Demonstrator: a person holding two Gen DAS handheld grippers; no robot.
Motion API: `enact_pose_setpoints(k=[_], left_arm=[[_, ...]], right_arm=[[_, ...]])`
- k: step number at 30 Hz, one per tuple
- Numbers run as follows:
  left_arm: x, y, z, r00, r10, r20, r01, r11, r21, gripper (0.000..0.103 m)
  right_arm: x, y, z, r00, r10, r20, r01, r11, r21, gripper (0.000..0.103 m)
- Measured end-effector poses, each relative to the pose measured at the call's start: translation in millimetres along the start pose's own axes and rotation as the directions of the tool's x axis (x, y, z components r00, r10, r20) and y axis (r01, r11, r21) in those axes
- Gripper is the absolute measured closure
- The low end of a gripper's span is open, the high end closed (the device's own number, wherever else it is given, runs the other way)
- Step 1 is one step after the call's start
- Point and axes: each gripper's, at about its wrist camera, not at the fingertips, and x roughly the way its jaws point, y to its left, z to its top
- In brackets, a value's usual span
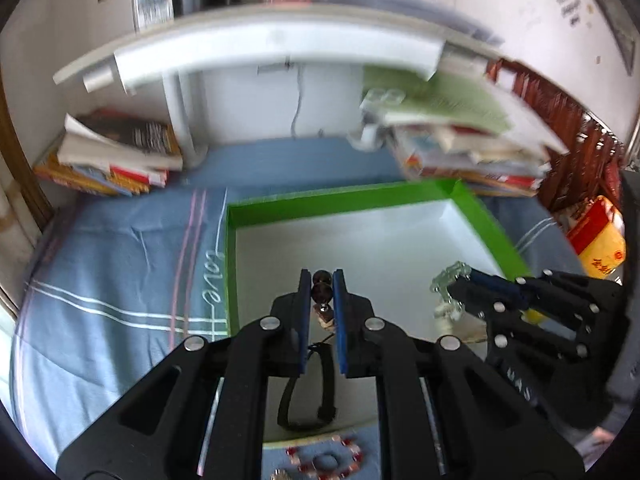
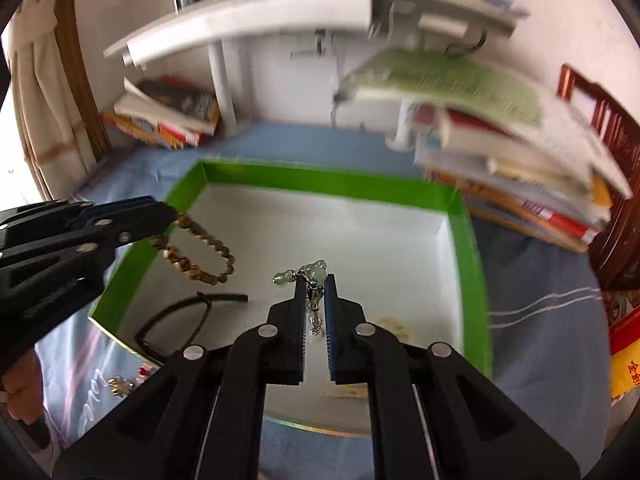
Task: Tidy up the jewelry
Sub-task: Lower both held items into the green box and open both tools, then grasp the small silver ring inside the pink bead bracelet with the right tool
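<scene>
A green box (image 1: 344, 201) with a white floor sits on the blue cloth; it also shows in the right wrist view (image 2: 332, 181). My left gripper (image 1: 322, 280) is shut on a brown bead bracelet (image 1: 321, 285), which hangs over the box in the right wrist view (image 2: 200, 254). My right gripper (image 2: 315, 282) is shut on a pale green bead-and-silver charm piece (image 2: 304, 272), held above the box floor; it shows in the left wrist view (image 1: 450, 280). A black cord bracelet (image 2: 176, 318) lies in the box. A red-and-pink bracelet (image 1: 328, 456) lies on the cloth outside it.
Book stacks stand at the back left (image 1: 116, 156) and back right (image 1: 472, 148). A white desk shelf (image 1: 276, 52) overhangs the back. A small gold flower piece (image 2: 120, 386) lies on the cloth near the box's front left. A yellow-red bag (image 1: 600, 240) is at the right.
</scene>
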Motion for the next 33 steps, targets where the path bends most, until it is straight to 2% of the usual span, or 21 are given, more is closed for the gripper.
enact_pose_setpoints(k=[3, 5, 7, 11, 13, 15, 17, 19, 24, 28, 33], left_arm=[[20.8, 6.1, -4.0, 0.999, 0.016, -0.050, -0.017, 1.000, -0.023, 0.091], [23.3, 10.8, -6.7, 0.998, 0.021, -0.063, -0.024, 0.999, -0.043, 0.091], [16.6, 15.2, -8.9, 0.998, 0.011, -0.056, -0.014, 0.998, -0.054, 0.082], [-18.7, 23.7, -19.5, 0.999, 0.052, -0.002, -0.052, 0.997, -0.064, 0.067], [-40.8, 32.5, -34.4, 0.994, 0.108, 0.009, -0.107, 0.990, -0.095, 0.056], [-59.0, 40.0, -54.5, 0.988, 0.151, 0.020, -0.148, 0.982, -0.121, 0.049], [-69.0, 42.8, -73.1, 0.987, 0.160, 0.013, -0.156, 0.977, -0.143, 0.048], [-70.8, 44.0, -95.2, 0.989, 0.149, -0.018, -0.150, 0.972, -0.180, 0.048], [-58.7, 22.8, -139.9, 0.983, 0.151, -0.102, -0.166, 0.972, -0.167, 0.048], [-54.2, 8.5, -160.1, 0.986, 0.107, -0.131, -0.125, 0.983, -0.133, 0.048], [-48.1, 3.2, -165.6, 0.984, 0.098, -0.146, -0.114, 0.988, -0.106, 0.044]], right_arm=[[12.0, 4.0, -0.6, 1.000, -0.009, -0.022, 0.009, 1.000, -0.011, 0.089], [9.7, 5.3, -0.7, 1.000, -0.016, -0.017, 0.016, 1.000, -0.019, 0.062], [0.2, 2.2, -2.4, 1.000, -0.010, 0.008, 0.010, 1.000, 0.003, 0.056], [-30.4, -9.6, -10.5, 0.999, 0.007, 0.046, -0.009, 1.000, 0.023, 0.056], [-53.2, -11.8, -22.2, 0.997, 0.017, 0.070, -0.018, 1.000, 0.025, 0.056], [-71.1, -9.9, -35.7, 0.995, 0.036, 0.091, -0.037, 0.999, 0.009, 0.056], [-82.4, -6.2, -54.3, 0.995, 0.047, 0.086, -0.046, 0.999, -0.020, 0.056], [-80.1, -2.2, -72.0, 0.998, 0.043, 0.048, -0.041, 0.998, -0.039, 0.056], [-43.4, 10.8, -103.5, 0.993, 0.049, -0.106, -0.055, 0.997, -0.061, 0.056], [-32.2, 23.2, -112.9, 0.987, 0.053, -0.151, -0.067, 0.994, -0.086, 0.056], [-28.2, 35.4, -119.8, 0.986, 0.031, -0.165, -0.051, 0.992, -0.118, 0.056]])
